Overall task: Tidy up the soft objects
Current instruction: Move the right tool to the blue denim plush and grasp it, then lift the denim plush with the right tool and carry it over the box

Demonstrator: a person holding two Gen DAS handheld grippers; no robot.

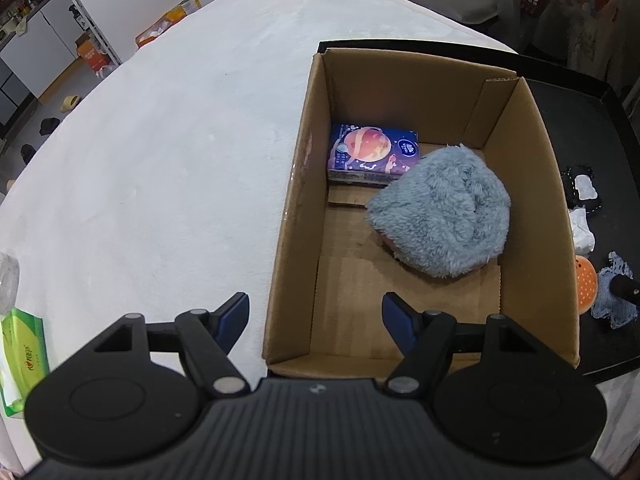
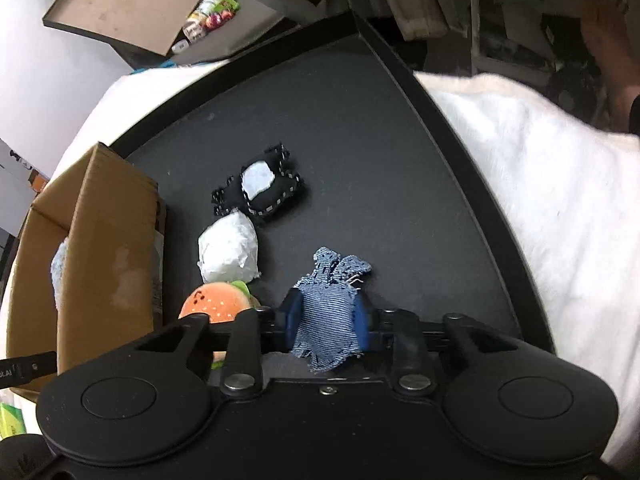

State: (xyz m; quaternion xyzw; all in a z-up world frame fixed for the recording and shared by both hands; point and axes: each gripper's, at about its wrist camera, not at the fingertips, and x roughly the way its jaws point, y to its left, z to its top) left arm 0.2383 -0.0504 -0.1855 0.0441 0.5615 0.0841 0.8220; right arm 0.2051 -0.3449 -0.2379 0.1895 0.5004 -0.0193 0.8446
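Observation:
A cardboard box (image 1: 304,184) stands on a black tray (image 2: 360,128). Inside it lie a fluffy blue plush (image 1: 440,212) and a purple tissue pack (image 1: 372,152). My left gripper (image 1: 316,316) is open and empty above the box's near left edge. My right gripper (image 2: 324,320) is shut on a blue denim cloth piece (image 2: 328,308), just above the tray. Beside it on the tray lie an orange burger plush (image 2: 216,300), a white wad (image 2: 228,252) and a black-and-white soft toy (image 2: 260,188). The box also shows in the right wrist view (image 2: 108,240).
The tray and box rest on a white fluffy cover (image 1: 160,140). A green tissue pack (image 1: 20,356) lies at the left edge. Shelves and clutter (image 2: 132,4) stand beyond the surface.

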